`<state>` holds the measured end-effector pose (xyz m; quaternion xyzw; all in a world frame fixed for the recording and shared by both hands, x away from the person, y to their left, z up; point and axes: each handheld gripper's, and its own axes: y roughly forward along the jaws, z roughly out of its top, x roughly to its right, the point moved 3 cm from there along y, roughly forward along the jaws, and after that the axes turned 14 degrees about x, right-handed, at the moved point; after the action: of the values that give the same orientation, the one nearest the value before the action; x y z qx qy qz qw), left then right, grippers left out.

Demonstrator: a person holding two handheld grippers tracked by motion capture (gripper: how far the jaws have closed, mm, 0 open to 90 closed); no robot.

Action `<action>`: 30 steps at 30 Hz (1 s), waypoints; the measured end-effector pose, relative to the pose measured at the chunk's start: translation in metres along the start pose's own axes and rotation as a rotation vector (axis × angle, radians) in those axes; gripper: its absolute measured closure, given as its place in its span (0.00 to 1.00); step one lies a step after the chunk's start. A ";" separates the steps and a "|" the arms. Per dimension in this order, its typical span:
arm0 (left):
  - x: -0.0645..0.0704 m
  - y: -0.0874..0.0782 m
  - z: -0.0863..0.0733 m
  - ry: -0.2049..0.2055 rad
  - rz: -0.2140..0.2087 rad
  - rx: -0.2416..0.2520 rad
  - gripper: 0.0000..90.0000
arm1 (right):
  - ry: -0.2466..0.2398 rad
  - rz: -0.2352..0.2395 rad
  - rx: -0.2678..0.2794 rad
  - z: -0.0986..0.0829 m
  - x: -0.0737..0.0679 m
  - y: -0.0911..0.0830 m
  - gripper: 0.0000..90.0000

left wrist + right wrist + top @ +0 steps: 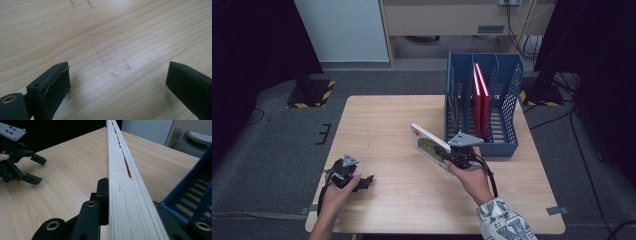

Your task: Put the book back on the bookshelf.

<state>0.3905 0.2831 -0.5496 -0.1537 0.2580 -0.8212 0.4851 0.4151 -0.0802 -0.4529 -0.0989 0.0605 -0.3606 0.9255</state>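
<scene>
Light wooden table [377, 130] in middle of room, faint pencil-like marks on top. Grey carpet floor [272, 150] all around table. Beyond table's far edge: pale blue-white panel [343, 30], beige cabinet [447, 17] beside it, cables hanging. Black stands with yellow-black striped bases [312, 92] off table's far corners. Dark curtains both sides. Dim, even light.

A thin white-covered book [430, 142] with a green picture is tilted on edge at frame centre, just left of the rack.
</scene>
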 end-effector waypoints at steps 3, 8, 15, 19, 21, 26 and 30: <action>0.000 0.001 -0.001 -0.009 -0.001 -0.001 0.05 | 0.007 -0.007 0.005 0.003 0.002 -0.005 0.84; -0.001 0.001 -0.002 -0.016 0.002 -0.001 0.05 | 0.013 -0.013 0.016 0.008 0.005 -0.015 0.84; -0.002 0.000 -0.002 -0.025 0.005 0.000 0.05 | 0.017 -0.019 0.028 0.013 0.006 -0.026 0.84; -0.001 0.001 -0.002 -0.023 0.004 0.000 0.05 | 0.013 -0.024 0.033 0.016 0.006 -0.033 0.84; -0.001 0.001 -0.002 -0.022 0.004 0.000 0.05 | 0.012 -0.024 0.037 0.018 0.006 -0.037 0.84; -0.001 0.001 -0.003 -0.018 0.006 0.001 0.04 | 0.007 -0.030 0.044 0.022 0.007 -0.047 0.84; -0.001 0.001 -0.003 -0.017 0.007 0.002 0.04 | 0.012 -0.037 0.049 0.024 0.009 -0.056 0.84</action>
<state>0.3901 0.2839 -0.5526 -0.1592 0.2537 -0.8185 0.4902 0.3895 -0.1235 -0.4170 -0.0750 0.0554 -0.3797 0.9204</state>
